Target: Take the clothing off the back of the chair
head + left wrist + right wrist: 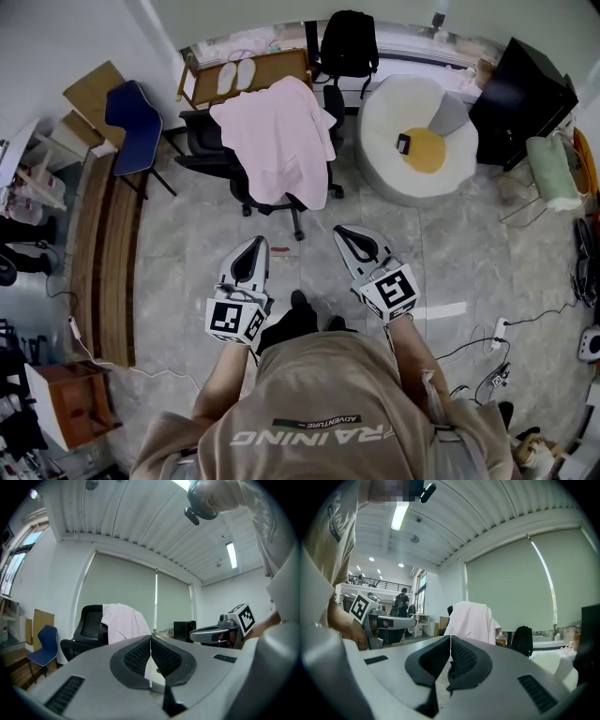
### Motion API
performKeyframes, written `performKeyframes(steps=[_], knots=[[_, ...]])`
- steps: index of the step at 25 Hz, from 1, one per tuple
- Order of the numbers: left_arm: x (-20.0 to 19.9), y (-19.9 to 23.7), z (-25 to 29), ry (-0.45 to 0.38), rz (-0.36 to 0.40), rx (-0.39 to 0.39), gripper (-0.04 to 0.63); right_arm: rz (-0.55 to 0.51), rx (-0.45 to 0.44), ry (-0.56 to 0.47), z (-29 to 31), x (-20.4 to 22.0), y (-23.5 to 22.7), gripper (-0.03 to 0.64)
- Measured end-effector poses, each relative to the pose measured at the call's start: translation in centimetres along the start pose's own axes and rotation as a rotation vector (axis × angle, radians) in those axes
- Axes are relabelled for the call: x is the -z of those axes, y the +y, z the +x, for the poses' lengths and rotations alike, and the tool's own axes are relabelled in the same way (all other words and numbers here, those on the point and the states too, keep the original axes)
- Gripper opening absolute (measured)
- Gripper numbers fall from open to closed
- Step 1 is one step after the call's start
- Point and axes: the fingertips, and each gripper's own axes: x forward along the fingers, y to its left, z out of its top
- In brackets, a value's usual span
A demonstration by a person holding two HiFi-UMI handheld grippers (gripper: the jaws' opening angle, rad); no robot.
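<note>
The person stands on the tiled floor (pixel 178 244) facing a black office chair (pixel 201 132) and holds both claws out level in front of them. The left gripper (pixel 254 242) has its two jaws pressed together with nothing between them; its own view shows the ribbed pads meeting in a thin line. The right gripper (pixel 343 231) is the same, jaws closed tight and empty. Both point toward the chair and hang well short of it, side by side and apart from each other.

The pink shirt (pixel 278 141) is draped over the back of the chair. It covers the backrest from the top edge down, and its hem hangs low at the side nearest the person. No claw touches it. The chair's wheeled base (pixel 296 221) shows below the hem.

Toward the left edge of the floor a blue chair (pixel 137 120) stands beside a long wooden bench (pixel 105 246). Behind the office chair, by the far wall, a low wooden table (pixel 281 65) carries a pair of pale slippers (pixel 234 75). A black backpack (pixel 349 41) sits at the far wall to the right of that. To the right of the office chair a round white beanbag (pixel 394 159) holds a yellow cushion (pixel 425 151), and a black cabinet (pixel 521 92) stands past it. A white power strip (pixel 498 329) lies on the floor by the person's right side.
</note>
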Motion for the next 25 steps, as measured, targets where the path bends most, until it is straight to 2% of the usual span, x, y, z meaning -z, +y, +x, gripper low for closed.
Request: performKeyframes(steps=[12,19,25], knots=[[-1.6,6.8,5.8,-0.022,-0.002,0.068,0.014,0.004,0.083,0.0,6.5,-2.3,-4.1,0.032],[-1.5,9.4,7.5,-0.02,-0.006,0.112,0.014,0.001,0.128,0.016,8.9,-1.7,-5.1,0.032],[-1.1,11.3,8.9,-0.014,-0.006,0.108,0.014,-0.012,0.149,0.005,10.6,-2.2,-7.0,0.032]])
